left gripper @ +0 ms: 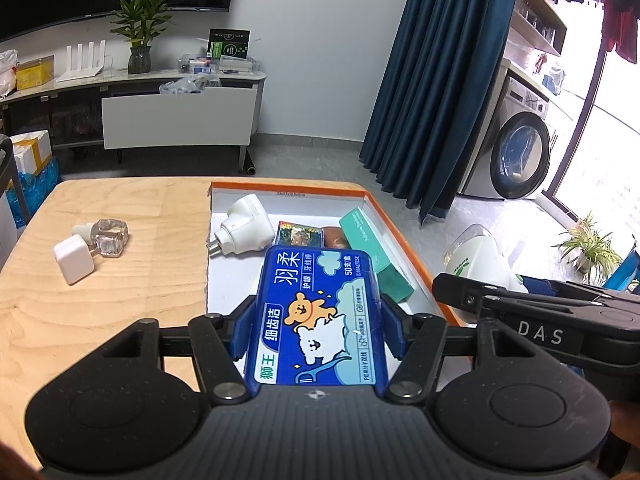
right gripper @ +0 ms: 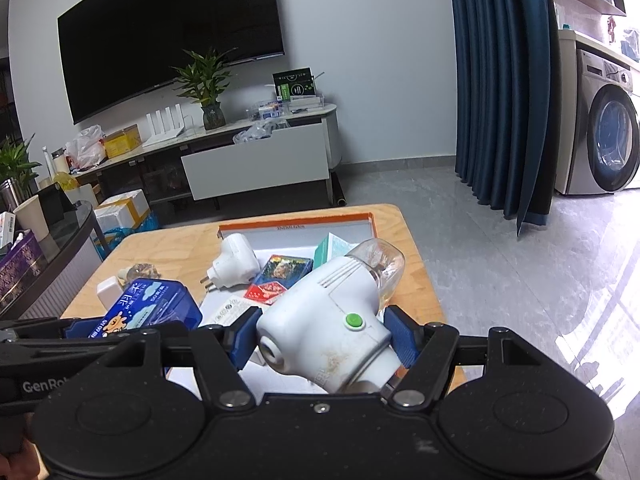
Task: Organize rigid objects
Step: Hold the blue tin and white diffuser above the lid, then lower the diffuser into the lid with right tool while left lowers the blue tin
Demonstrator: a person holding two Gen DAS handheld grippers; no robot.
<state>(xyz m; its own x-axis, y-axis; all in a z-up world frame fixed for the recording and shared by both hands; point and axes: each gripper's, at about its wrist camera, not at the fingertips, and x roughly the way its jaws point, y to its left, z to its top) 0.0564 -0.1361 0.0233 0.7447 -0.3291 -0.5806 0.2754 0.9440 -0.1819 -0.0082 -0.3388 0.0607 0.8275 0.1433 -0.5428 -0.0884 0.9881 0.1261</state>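
bench [left gripper: 120, 320] is carrying an orange-rimmed box [left gripper: 404, 236] along its right edge | right gripper [right gripper: 324, 336] jaws are pinching a white plug-in device [right gripper: 328, 320] above the box | left gripper [left gripper: 316, 328] jaws are pinching a blue floss-pick case [left gripper: 318, 316] over the box's near end | small white charger [left gripper: 74, 260] is lying near the bench's left edge

Your left wrist camera looks forward and downward along its gripper [left gripper: 316, 332], close over the near edge of the table [left gripper: 120, 280], facing the orange-rimmed box [left gripper: 400, 236] and the TV wall. Your right wrist camera sits just beside it, tilted the same way. Both views share the box, the table's far edge and the TV cabinet [right gripper: 256, 168]
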